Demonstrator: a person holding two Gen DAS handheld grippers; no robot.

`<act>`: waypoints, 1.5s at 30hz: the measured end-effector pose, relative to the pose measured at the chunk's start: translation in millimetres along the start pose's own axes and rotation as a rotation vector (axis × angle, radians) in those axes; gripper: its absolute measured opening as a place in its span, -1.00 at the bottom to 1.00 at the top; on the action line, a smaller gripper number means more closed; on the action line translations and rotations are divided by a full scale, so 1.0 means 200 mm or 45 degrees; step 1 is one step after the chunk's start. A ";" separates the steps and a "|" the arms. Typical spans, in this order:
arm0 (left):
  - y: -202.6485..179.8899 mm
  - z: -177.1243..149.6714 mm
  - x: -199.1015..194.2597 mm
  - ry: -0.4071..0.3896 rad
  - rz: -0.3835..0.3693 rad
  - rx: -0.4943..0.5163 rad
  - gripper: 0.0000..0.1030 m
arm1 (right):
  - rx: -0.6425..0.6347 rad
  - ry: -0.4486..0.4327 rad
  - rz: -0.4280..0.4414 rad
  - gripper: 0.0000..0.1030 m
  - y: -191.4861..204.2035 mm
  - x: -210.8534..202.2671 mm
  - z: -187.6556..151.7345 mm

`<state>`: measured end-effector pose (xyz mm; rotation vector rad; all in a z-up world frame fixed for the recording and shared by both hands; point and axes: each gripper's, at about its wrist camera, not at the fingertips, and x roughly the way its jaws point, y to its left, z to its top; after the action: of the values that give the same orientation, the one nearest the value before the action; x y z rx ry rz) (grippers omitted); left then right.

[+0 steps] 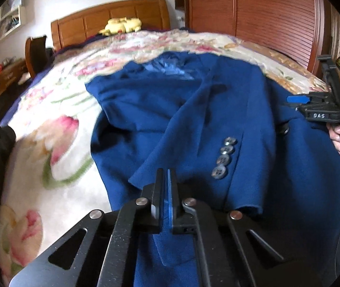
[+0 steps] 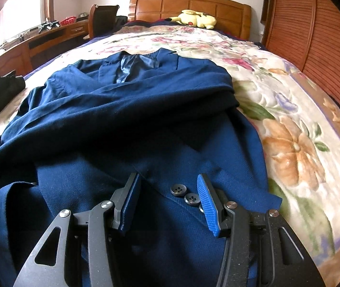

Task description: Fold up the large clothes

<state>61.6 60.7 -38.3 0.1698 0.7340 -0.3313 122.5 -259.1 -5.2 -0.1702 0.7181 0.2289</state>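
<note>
Our left claw [image 1: 166, 179] is pinched closed on a fold of the navy blazer [image 1: 194, 119], its sleeve buttons [image 1: 222, 157] just at two o'clock of the tips. Our right claw [image 2: 170, 191] stands wide open with nothing between the pads, hovering low over the blazer's cuff buttons [image 2: 184, 192]. The blazer lies spread on the floral bedspread [image 2: 289, 131], collar toward twelve o'clock. Beyond it a yellow plush toy [image 2: 197, 18] rests by the wooden headboard [image 2: 189, 2]. A red basket [image 2: 68, 20] sits on the bench [image 2: 50, 35] at ten o'clock; its contents cannot be made out.
</note>
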 end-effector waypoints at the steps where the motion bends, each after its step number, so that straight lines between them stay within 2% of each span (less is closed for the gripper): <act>1: 0.00 0.00 -0.02 -0.022 0.001 -0.004 -0.97 | 0.004 -0.001 0.003 -0.01 0.00 0.00 0.00; 8: 0.14 0.06 -0.13 -0.178 0.090 -0.128 -0.99 | 0.023 -0.001 0.024 -0.01 -0.02 0.00 -0.01; 10: 0.17 0.06 -0.14 -0.190 0.085 -0.149 -0.99 | 0.021 -0.001 0.020 -0.01 -0.01 0.00 -0.01; 13: 0.17 0.06 -0.08 -0.138 0.075 -0.145 -0.96 | 0.020 -0.002 0.018 -0.01 -0.01 0.00 -0.01; 16: 0.15 0.04 -0.01 -0.060 0.073 -0.103 -0.45 | 0.020 -0.002 0.018 -0.01 -0.01 0.00 -0.01; 17: 0.14 0.04 0.01 -0.036 0.058 -0.090 -0.20 | 0.019 -0.002 0.018 -0.01 -0.01 0.00 -0.01; 20: 0.13 0.03 0.06 0.021 0.034 -0.079 -0.17 | 0.019 -0.001 0.019 -0.01 -0.01 0.00 -0.01; 22: 0.14 0.02 0.08 0.056 0.036 -0.099 -0.17 | 0.019 -0.001 0.020 -0.01 -0.01 0.00 -0.01; 25: 0.14 0.00 0.15 0.152 -0.014 -0.092 -0.17 | 0.019 -0.001 0.019 -0.01 -0.01 0.00 -0.01; 28: 0.14 0.00 0.16 0.159 -0.035 -0.108 -0.17 | 0.019 -0.002 0.021 -0.01 -0.01 0.00 -0.01; 29: 0.15 0.00 0.16 0.159 -0.047 -0.115 -0.23 | 0.020 -0.002 0.021 -0.01 -0.01 0.00 -0.01; 30: 0.15 0.00 0.16 0.157 -0.058 -0.115 -0.45 | 0.019 -0.001 0.021 -0.01 -0.01 0.00 -0.01; 31: 0.14 0.00 0.16 0.157 -0.066 -0.103 -0.54 | 0.019 -0.001 0.021 -0.01 -0.01 0.00 -0.01; 33: 0.12 -0.01 0.15 0.145 -0.047 -0.083 -0.85 | 0.019 -0.002 0.021 -0.01 -0.01 0.00 -0.01; 37: 0.11 0.02 0.08 0.054 0.002 -0.065 -0.93 | 0.020 -0.002 0.024 -0.01 -0.01 0.00 -0.01; 41: 0.18 0.05 -0.03 -0.101 0.071 -0.151 -0.93 | 0.024 -0.002 0.030 -0.01 -0.01 0.00 -0.01; 45: 0.24 0.08 -0.09 -0.204 0.134 -0.215 -0.93 | 0.028 0.000 0.037 -0.01 -0.01 0.00 -0.01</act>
<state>76.8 106.1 -12.4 0.0218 0.5885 -0.1790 121.5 -260.8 -7.5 -0.1387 0.7235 0.2481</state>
